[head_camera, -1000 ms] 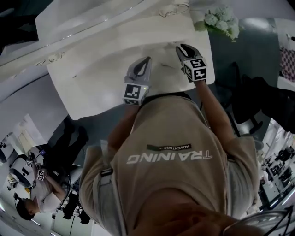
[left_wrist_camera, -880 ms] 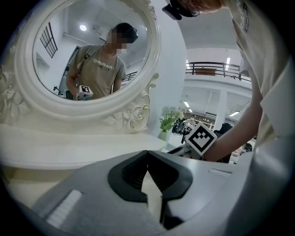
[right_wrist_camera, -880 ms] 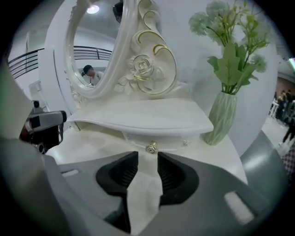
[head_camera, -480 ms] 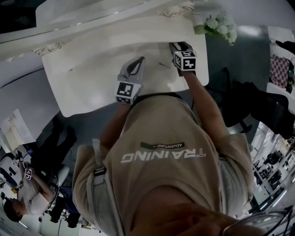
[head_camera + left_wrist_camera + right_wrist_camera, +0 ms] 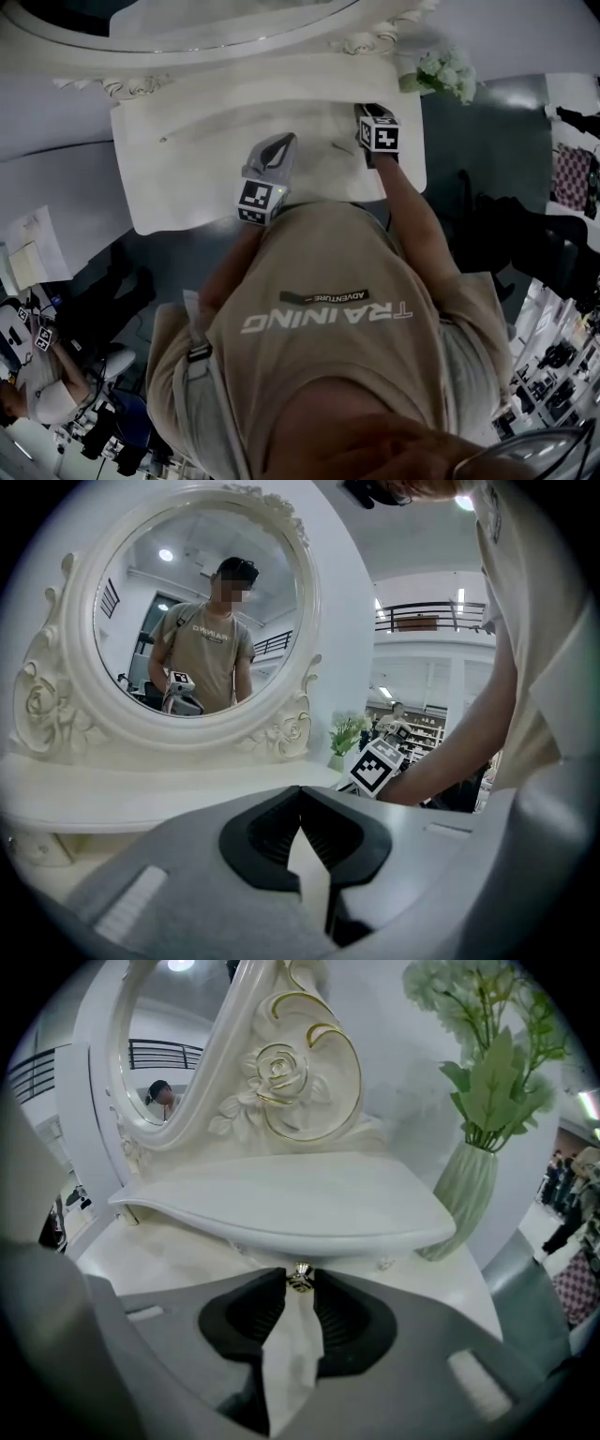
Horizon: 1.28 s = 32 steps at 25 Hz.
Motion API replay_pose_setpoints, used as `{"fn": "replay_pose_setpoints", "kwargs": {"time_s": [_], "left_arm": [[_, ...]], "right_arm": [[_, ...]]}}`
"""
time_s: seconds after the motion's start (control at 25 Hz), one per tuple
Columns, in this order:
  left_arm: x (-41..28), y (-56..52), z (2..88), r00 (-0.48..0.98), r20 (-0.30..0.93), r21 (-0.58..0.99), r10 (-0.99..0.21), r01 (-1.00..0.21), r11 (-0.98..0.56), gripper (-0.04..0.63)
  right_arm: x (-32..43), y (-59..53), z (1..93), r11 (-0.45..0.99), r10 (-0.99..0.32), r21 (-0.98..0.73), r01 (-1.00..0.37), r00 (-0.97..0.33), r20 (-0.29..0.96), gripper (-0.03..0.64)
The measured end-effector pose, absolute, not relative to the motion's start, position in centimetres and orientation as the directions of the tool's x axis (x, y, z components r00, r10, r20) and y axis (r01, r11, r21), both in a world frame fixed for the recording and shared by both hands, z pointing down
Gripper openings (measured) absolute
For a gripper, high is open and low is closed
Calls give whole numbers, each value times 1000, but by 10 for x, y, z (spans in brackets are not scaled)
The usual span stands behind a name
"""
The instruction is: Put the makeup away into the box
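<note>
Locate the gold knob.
Right gripper view, centre: the gold knob sits under the shelf's front edge, left of the green vase, between the right gripper's jaws, which have just closed on it.

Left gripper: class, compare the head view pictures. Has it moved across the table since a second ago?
Yes. The left gripper has drawn back, so it hangs further over the table's front edge.

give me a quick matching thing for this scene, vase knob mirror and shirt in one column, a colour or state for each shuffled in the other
Column one:
1 vase
2 knob
3 mirror
4 shirt

Column two:
a gold
b reflects a person
c pale green
d tan

Pairs: 1-c, 2-a, 3-b, 4-d
</note>
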<state>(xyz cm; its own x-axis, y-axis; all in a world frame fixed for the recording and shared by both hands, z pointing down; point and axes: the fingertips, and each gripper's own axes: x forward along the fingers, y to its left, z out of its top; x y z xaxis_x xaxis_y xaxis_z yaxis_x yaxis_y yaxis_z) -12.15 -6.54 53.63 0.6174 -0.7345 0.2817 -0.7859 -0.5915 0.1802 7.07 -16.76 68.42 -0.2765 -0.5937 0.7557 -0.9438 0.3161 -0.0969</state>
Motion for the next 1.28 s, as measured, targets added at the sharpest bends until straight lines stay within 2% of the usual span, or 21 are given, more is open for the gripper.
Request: {"fn": "replay_pose_setpoints", "kwargs": {"time_s": [1.28], "left_arm": [[-115, -47, 517, 606, 267, 178, -750, -796, -579, 6]], "right_arm": [[78, -89, 685, 353, -570, -136, -926, -328, 753, 103]]}}
